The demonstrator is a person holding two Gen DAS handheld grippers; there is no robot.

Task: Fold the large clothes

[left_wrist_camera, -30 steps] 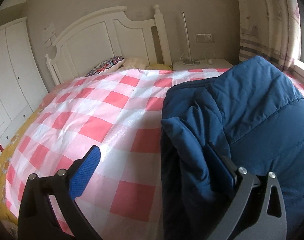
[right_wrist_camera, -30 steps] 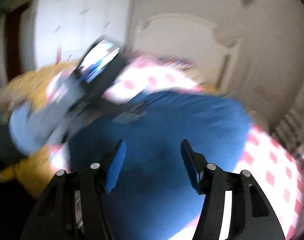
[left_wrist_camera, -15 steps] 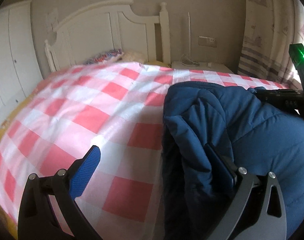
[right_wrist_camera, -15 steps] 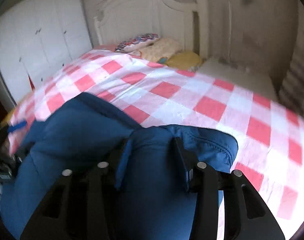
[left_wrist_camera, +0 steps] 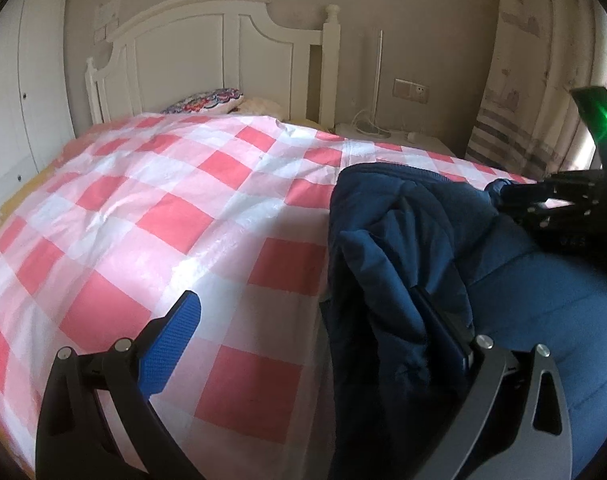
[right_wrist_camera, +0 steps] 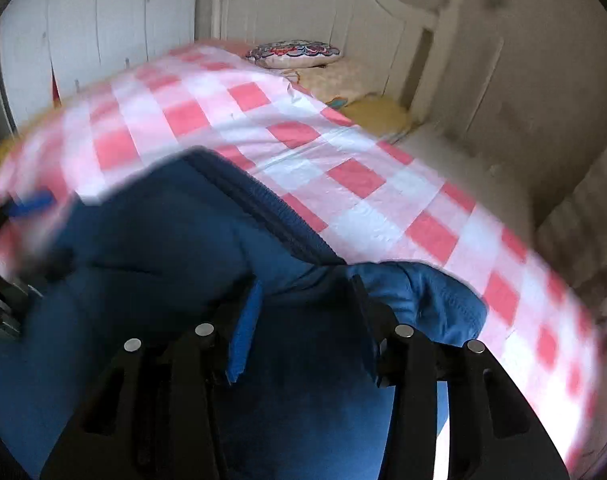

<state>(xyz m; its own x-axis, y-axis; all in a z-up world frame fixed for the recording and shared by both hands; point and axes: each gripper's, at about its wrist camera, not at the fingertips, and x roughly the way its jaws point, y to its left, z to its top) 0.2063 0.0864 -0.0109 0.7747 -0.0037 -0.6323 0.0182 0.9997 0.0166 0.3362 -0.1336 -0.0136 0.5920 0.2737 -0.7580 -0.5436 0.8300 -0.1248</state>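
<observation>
We cannot see the whole blue jacket [left_wrist_camera: 443, 272]: in the left wrist view it runs out of frame at 3 and 6 o'clock, and its folds cover the inner pad of our left gripper's [left_wrist_camera: 315, 320] right-hand finger. The right wrist view is smeared by motion toward 9 and 3 o'clock, so edges there are hard to read. The jacket lies bunched on the bed [left_wrist_camera: 175, 216], over the pink-and-white checked cover; its long axis is hard to judge, though its zipped edge runs from 10 toward 4 o'clock in the right wrist view. We count one jacket [right_wrist_camera: 175, 248], two grippers, and two pillows by the headboard [left_wrist_camera: 207, 44]. The left fingers stand wide apart, one bare over the cover, the other buried in fabric. The right gripper [right_wrist_camera: 303, 300] has its fingers partly closed, with jacket fabric bunched between them.
</observation>
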